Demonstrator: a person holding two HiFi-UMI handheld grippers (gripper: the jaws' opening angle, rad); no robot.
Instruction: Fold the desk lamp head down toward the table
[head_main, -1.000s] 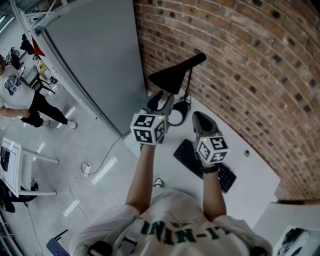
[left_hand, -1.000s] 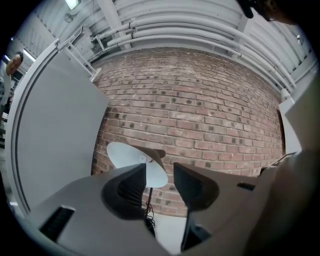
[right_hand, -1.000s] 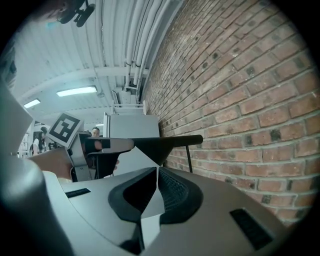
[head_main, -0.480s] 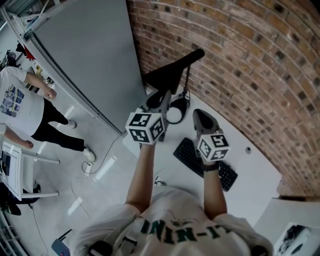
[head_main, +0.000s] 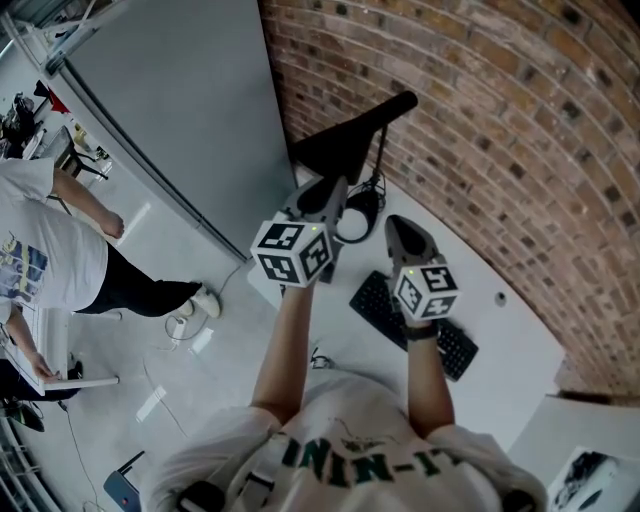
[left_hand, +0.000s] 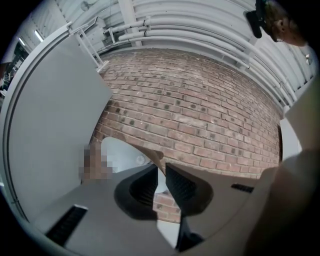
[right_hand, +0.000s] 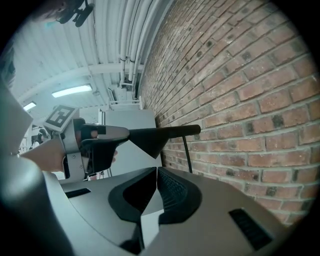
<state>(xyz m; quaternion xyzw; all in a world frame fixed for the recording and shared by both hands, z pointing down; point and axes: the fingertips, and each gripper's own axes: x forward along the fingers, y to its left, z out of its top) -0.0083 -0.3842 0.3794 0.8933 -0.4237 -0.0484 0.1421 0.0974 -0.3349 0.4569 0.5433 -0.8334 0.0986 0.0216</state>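
even bright indoor light, strong fisheye curvature, dark vignetted corners

The lamp head (head_main: 335, 152) is black, the table (head_main: 520, 352) white, the wall (head_main: 500, 120) red-brown brick.

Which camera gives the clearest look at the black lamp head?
The right gripper view: the lamp head shows side-on. The head view sees it from above; the left gripper view catches only part of its underside.
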